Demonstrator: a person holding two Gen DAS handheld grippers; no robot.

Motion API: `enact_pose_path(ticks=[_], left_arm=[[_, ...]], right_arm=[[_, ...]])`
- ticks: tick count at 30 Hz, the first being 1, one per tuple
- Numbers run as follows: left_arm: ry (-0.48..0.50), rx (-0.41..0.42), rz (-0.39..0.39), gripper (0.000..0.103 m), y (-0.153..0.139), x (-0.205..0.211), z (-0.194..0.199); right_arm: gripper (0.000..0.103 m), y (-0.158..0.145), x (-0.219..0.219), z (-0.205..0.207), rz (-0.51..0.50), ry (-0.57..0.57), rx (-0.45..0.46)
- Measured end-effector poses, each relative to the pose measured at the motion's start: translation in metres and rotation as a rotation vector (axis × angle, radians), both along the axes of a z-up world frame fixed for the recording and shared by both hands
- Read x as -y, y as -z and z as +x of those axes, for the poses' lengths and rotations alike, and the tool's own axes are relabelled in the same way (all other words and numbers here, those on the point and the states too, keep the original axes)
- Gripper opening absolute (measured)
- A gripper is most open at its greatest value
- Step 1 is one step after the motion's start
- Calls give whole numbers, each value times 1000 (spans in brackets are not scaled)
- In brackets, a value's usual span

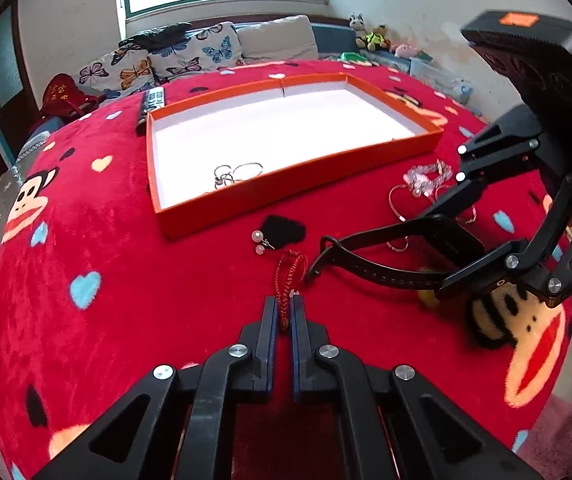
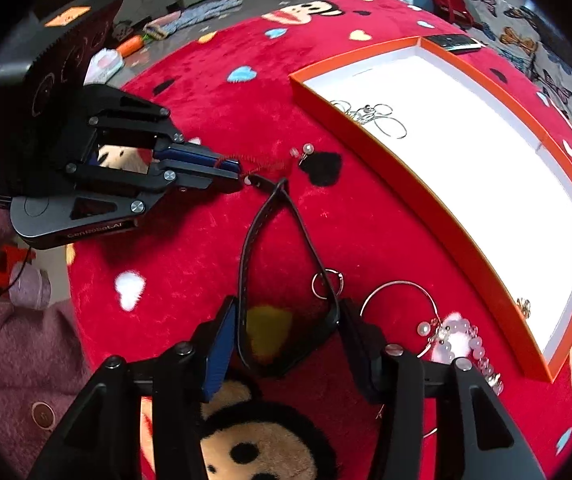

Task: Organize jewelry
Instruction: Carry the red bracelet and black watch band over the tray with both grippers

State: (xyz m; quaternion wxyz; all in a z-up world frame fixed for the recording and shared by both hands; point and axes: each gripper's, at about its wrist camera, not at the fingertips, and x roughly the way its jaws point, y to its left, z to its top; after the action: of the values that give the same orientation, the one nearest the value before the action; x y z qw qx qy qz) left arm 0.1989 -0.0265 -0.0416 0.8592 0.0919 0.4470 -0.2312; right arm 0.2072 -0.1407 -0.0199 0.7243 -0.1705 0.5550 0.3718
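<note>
My left gripper point(image 1: 283, 305) is shut on one end of a red braided cord bracelet point(image 1: 290, 270), which lies on the red blanket. The right wrist view shows that same left gripper point(image 2: 238, 171) pinching the cord bracelet point(image 2: 263, 163). My right gripper point(image 2: 288, 320) is shut on a black watch point(image 2: 281, 354), whose straps reach forward toward the cord. The left wrist view has the right gripper point(image 1: 454, 261) and the watch point(image 1: 366, 270) at the right. An orange tray point(image 1: 286, 189) with a white floor holds silver hoops point(image 1: 237, 174).
Loose on the blanket are pearl earrings point(image 1: 259, 241), a pink bead bracelet point(image 2: 460, 340), a silver bangle point(image 2: 396, 285) and a ring point(image 2: 326, 283). A remote control point(image 1: 151, 102) lies behind the tray. Butterfly cushions point(image 1: 173, 60) sit beyond it. A purple sleeve point(image 2: 9, 344) is at the left.
</note>
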Motion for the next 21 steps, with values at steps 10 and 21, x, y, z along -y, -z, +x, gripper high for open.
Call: enact_pose_path(ticks=[10,21], left_arm=[[-1,33,-28,5,-22,-5,-16],[-10,82,-84,5,-78,-8,1]], right_arm=[[53,-16,6,-8,46,65,37],[53,-51,17,-2,99,142,100]])
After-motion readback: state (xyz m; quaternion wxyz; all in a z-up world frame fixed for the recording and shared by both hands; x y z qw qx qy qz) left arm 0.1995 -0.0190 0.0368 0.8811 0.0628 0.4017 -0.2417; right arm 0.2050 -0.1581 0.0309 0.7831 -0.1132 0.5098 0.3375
